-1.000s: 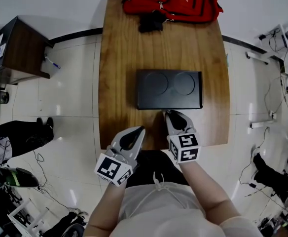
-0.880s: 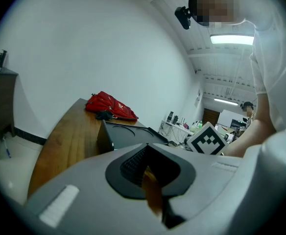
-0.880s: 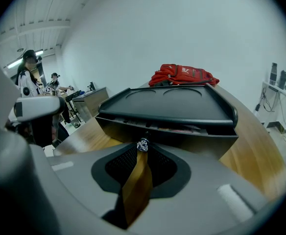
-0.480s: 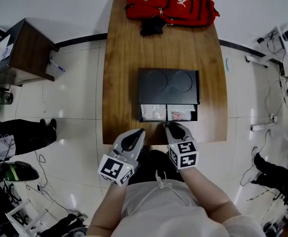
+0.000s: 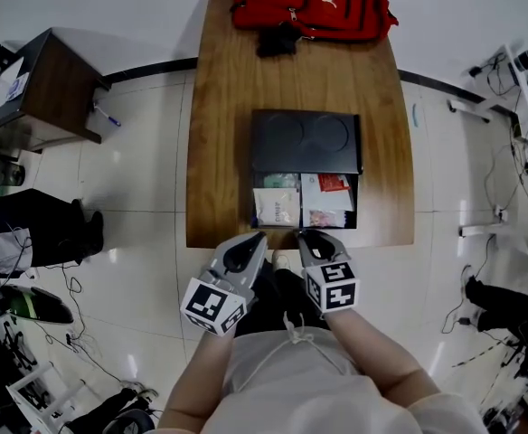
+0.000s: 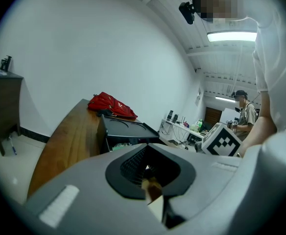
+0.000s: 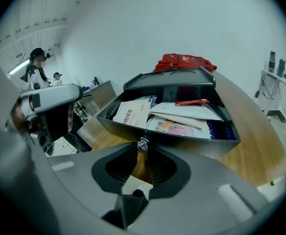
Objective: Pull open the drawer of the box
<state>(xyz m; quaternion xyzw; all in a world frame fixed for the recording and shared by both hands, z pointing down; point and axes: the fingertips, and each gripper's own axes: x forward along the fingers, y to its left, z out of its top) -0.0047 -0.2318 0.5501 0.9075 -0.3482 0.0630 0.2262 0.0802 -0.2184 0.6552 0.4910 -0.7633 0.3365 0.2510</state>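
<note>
Found the black box sitting partway along the wooden table, its drawer standing wide open and reaching toward the table's near edge. Spotted the drawer full of paper: a white booklet on the left, loose sheets on the right, a red packet lying on top toward the back.

Caught the right gripper right up against the drawer's front wall. Saw the jaws closing on the small shiny knob there, with the knob pinched between the tips and nothing else in the grip.

Picked out the left gripper just beside the right one, at the table's near edge and clear of the drawer. Read its jaws as together at the tips, with nothing between them.

Noted a red backpack at the far end of the table, with a dark bundle touching its near side. Made out a dark wooden cabinet off to the left on the pale floor, well apart from the table.
</note>
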